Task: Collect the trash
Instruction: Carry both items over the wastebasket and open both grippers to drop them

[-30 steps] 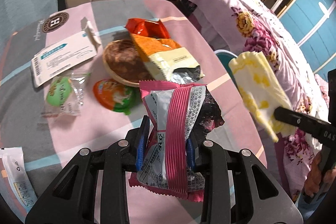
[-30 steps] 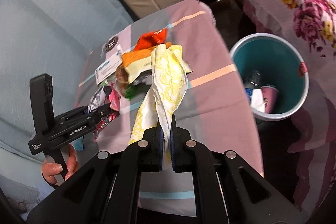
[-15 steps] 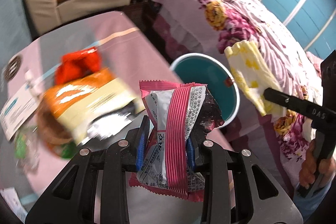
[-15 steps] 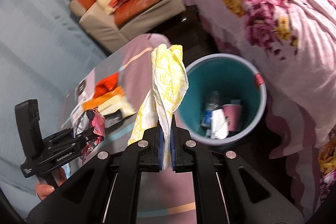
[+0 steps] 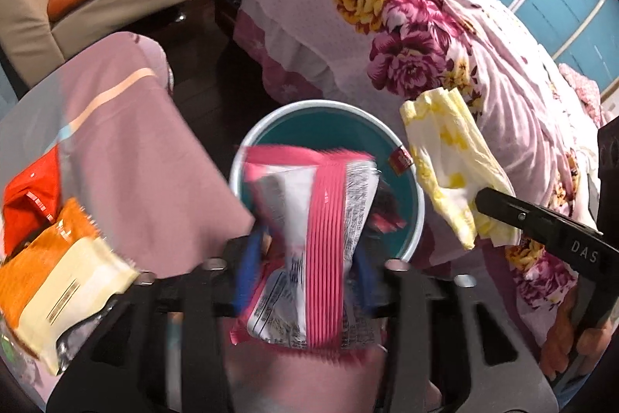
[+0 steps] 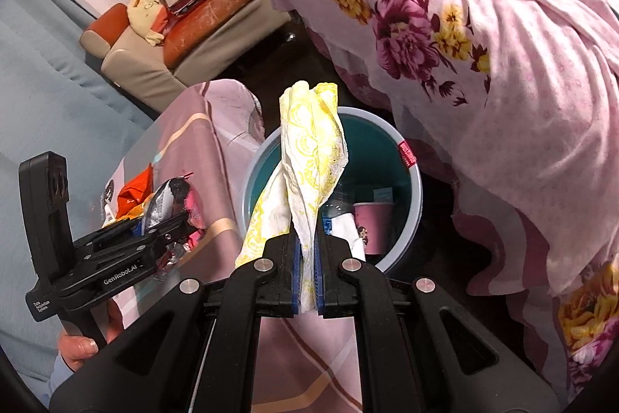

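Left wrist view: the left gripper (image 5: 305, 269) has its fingers opening, with the pink snack wrapper (image 5: 309, 242) between them but blurred, so any contact with the pads is hard to make out. It hangs over the teal trash bin (image 5: 419, 208), hiding most of the inside. At the left edge, orange and red packets (image 5: 50, 258) on the table (image 5: 135, 157) are smeared and cut off.

Right wrist view: the right gripper (image 6: 306, 277) has its fingers clamped on a yellow patterned napkin (image 6: 309, 157), which covers part of the bin (image 6: 416, 188). Inside, a pink cup (image 6: 371, 223) is partly seen
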Motion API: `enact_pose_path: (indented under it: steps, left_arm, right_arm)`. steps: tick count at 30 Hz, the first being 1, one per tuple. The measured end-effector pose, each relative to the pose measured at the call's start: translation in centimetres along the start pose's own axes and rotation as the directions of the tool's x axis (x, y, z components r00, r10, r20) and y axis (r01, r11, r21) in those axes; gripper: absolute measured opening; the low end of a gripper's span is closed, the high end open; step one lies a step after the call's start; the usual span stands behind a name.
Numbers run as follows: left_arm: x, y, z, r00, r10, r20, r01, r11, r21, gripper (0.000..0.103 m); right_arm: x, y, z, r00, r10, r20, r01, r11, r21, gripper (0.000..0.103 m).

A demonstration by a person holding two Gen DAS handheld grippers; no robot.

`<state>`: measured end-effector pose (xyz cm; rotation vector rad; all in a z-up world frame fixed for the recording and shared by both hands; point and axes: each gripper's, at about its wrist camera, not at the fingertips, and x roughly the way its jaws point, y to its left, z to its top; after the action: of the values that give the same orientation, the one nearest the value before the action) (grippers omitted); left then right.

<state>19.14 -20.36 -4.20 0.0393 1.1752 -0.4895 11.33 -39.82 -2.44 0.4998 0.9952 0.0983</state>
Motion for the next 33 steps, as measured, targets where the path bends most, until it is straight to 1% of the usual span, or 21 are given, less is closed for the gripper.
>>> enact_pose_path:
  steps: [1, 3, 7, 12, 17, 22, 25, 27, 28, 29, 31, 33]
  left_arm:
    - [0.1, -0.1, 0.1, 1.0, 0.008, 0.006, -0.008, 1.0, 0.002, 0.077]
    - [0.1, -0.3, 0.1, 0.999, 0.038, 0.029, -0.039, 0.999, 0.012, 0.086]
    - [0.4, 0.3, 0.2, 0.999, 0.044, 0.009, -0.044, 0.999, 0.0, 0.087]
    - [-0.1, 1.4, -0.2, 0.999, 0.044, 0.005, -0.044, 0.999, -0.028, 0.088]
    - [-1.3, 2.1, -0.7, 0.998, 0.052, 0.025, -0.051, 0.998, -0.036, 0.093]
    - [-2.5, 2.9, -1.4, 0.998, 0.051, 0.041, -0.049, 0.998, -0.049, 0.093]
    - [-3.2, 3.5, -1.9, 0.998, 0.048, 0.046, -0.045, 0.997, -0.064, 0.093]
    - [-3.5, 3.9, -2.2, 0.998, 0.045, 0.048, -0.041, 0.996, -0.073, 0.093]
    - [-3.6, 4.1, -2.3, 0.998, 0.045, 0.049, -0.042, 0.996, -0.076, 0.093]
    - [-3.8, 4.2, -2.4, 0.998, 0.046, 0.05, -0.042, 0.996, -0.079, 0.093]
    - [-4.1, 4.6, -2.7, 0.998, 0.044, 0.05, -0.04, 0.995, -0.087, 0.093]
    - [-4.4, 5.1, -3.0, 0.998, 0.044, 0.051, -0.039, 0.995, -0.096, 0.093]
  right_arm:
    - [0.2, -0.2, 0.1, 1.0, -0.001, -0.002, 0.001, 1.0, 0.003, 0.006]
    - [0.5, -0.5, 0.3, 1.0, -0.003, -0.009, 0.003, 1.0, 0.007, 0.006]
    - [1.3, -0.4, 0.4, 1.0, -0.006, -0.022, 0.006, 1.0, 0.013, 0.006]
    - [1.7, 0.3, 0.5, 1.0, -0.007, -0.029, 0.007, 1.0, 0.004, 0.006]
    - [2.0, 1.2, 0.5, 0.999, -0.012, -0.033, 0.011, 1.0, -0.01, 0.006]
    - [2.3, 2.1, 0.5, 0.999, -0.022, -0.04, 0.021, 1.0, -0.021, 0.006]
    - [2.6, 2.5, 0.5, 0.998, -0.025, -0.049, 0.024, 0.999, -0.023, 0.009]
    - [2.9, 2.8, 0.4, 0.998, -0.023, -0.058, 0.022, 0.999, -0.025, 0.013]
    - [3.1, 3.1, 0.3, 0.997, -0.022, -0.068, 0.02, 0.999, -0.026, 0.02]
    - [3.2, 3.2, 0.3, 0.997, -0.02, -0.071, 0.018, 1.0, -0.023, 0.04]
    - [3.2, 3.5, 0.2, 0.998, -0.023, -0.065, 0.022, 1.0, -0.022, 0.059]
    - [3.1, 4.0, 0.0, 0.997, -0.018, -0.07, 0.017, 1.0, -0.02, 0.062]
